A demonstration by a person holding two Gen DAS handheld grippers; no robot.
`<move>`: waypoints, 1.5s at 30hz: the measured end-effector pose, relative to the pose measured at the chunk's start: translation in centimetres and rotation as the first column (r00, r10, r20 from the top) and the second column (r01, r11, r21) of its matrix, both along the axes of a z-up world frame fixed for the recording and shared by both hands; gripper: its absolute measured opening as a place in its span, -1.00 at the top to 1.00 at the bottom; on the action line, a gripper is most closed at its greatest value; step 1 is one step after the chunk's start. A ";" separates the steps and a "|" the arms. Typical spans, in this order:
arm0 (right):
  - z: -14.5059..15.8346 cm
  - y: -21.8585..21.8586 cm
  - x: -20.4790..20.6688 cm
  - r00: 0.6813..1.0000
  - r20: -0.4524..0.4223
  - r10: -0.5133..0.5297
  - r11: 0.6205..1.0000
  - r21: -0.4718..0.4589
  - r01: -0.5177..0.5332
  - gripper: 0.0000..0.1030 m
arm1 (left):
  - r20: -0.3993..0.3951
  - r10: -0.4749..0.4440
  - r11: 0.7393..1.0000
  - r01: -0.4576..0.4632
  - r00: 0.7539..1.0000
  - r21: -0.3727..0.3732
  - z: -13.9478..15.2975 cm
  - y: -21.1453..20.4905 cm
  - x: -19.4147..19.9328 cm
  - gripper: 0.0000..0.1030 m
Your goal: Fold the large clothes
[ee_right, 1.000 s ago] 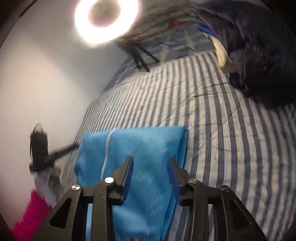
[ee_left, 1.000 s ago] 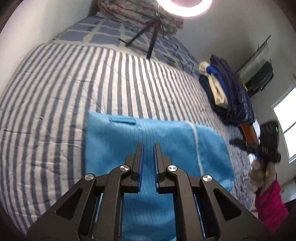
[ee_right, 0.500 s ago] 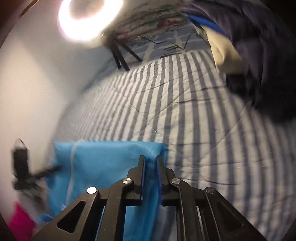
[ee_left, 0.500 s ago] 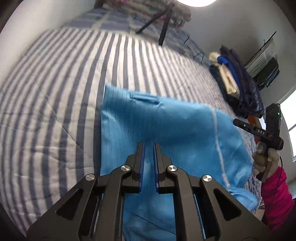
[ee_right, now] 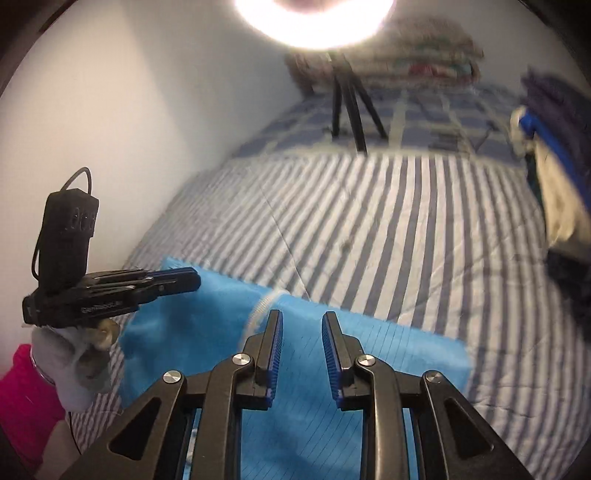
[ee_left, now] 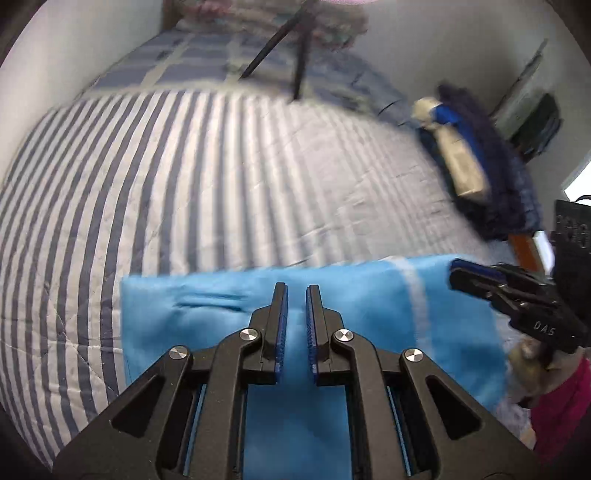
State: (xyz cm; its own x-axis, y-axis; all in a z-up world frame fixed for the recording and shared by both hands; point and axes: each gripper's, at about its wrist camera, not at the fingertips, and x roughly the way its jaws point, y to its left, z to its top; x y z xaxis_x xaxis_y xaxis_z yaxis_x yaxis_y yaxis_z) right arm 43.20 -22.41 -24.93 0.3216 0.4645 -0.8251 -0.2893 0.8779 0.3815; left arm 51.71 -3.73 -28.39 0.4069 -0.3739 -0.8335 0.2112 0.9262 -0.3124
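Observation:
A bright blue garment (ee_left: 207, 325) lies folded flat on the striped bed (ee_left: 221, 166), its far edge straight and a pale seam near its right side. My left gripper (ee_left: 296, 286) hovers over its middle, jaws shut with only a narrow slit and no cloth pinched. In the right wrist view the left gripper (ee_right: 194, 278) sits over the garment's (ee_right: 399, 343) left corner. My right gripper (ee_right: 302, 314) is above the garment near the seam. Its jaws are opening, with cloth only below them. The right gripper (ee_left: 456, 267) reaches the garment's far right corner.
A pile of dark, blue and cream clothes (ee_left: 480, 177) sits at the bed's right side. A tripod (ee_right: 347, 107) with a ring light (ee_right: 314, 22) stands at the head of the bed (ee_right: 369, 221). A wall (ee_right: 92, 110) runs along the left. Pink sleeves (ee_left: 557, 406) hold both grippers.
My right gripper's jaws closed at the garment's edge, then parted again, and the hand rolled and swung sideways. The left gripper shifted over the garment with its jaws unchanged.

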 end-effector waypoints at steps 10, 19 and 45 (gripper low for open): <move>3.5 -2.6 -5.0 0.999 -0.002 0.042 0.994 0.103 -0.042 0.57 | 0.093 0.007 0.993 0.004 0.996 -0.122 5.2 4.4 -6.4 0.87; 8.4 1.7 -16.6 0.944 0.025 0.329 0.916 0.233 -0.325 0.57 | 0.126 -0.060 0.979 0.083 0.990 -0.186 7.3 5.0 -21.2 0.87; 4.8 7.7 -12.0 0.959 -0.036 0.280 0.947 0.177 -0.270 0.61 | 0.070 -0.094 0.985 0.104 0.993 -0.140 2.3 2.3 -23.4 0.87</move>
State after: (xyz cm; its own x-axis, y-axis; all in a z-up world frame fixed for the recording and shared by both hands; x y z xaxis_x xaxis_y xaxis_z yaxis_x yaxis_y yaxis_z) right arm 31.22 -14.73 -20.15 0.1141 0.6616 -0.7411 -0.4823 0.6891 0.5409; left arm 28.33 -1.40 -26.10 0.4119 -0.5282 -0.7425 0.3231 0.8466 -0.4230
